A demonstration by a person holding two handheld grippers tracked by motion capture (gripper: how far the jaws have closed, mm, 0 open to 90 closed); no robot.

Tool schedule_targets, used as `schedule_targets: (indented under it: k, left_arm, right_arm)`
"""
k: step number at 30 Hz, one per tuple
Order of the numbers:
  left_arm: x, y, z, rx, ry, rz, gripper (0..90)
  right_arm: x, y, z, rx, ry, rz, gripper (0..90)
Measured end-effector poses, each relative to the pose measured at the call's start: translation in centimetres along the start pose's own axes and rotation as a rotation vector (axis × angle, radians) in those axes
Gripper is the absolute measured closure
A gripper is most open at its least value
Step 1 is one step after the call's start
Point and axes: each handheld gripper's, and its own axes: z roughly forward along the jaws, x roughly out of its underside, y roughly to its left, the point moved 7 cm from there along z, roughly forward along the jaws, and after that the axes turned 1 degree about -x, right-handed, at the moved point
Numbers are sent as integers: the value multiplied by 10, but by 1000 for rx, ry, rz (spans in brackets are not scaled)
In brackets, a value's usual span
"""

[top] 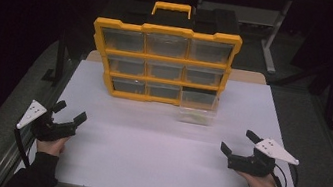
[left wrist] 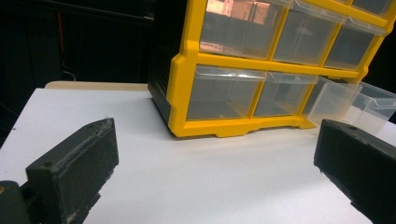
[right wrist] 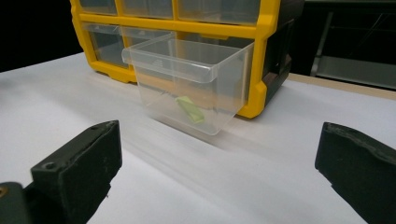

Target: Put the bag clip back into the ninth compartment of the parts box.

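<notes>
Clear plastic drawer [right wrist: 191, 88] pulled out, green piece [right wrist: 190, 109] inside. Both claws, left [top: 71, 115] and right [top: 238, 141], spread apart, empty. Best approached squarely, pinching the front wall gently.

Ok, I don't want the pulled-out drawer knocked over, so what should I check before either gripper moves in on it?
1. Right gripper open: ok, jaws stand wide apart.
2. Left gripper open: ok, jaws apart, nothing between them.
3. Clear drawer reachable: ok, it stands pulled out of the bottom right slot of the yellow organizer.
4. Drawer contents: ok, one small green piece lies on its floor.
5. Drawer still seated in its slot: cannot tell.
6. Path over the white table to the drawer: ok, nothing lies between.
</notes>
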Motion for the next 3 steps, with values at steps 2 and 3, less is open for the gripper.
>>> schedule_targets:
  k: [2, 3]
  left_arm:
    - [0, 0, 0, 0, -2, 2, 0]
    - [0, 0, 0, 0, -2, 2, 0]
  right_arm:
    - [-1, 0, 0, -4, -5, -1, 0]
    - [-1, 0, -1, -7, -8, 2, 0]
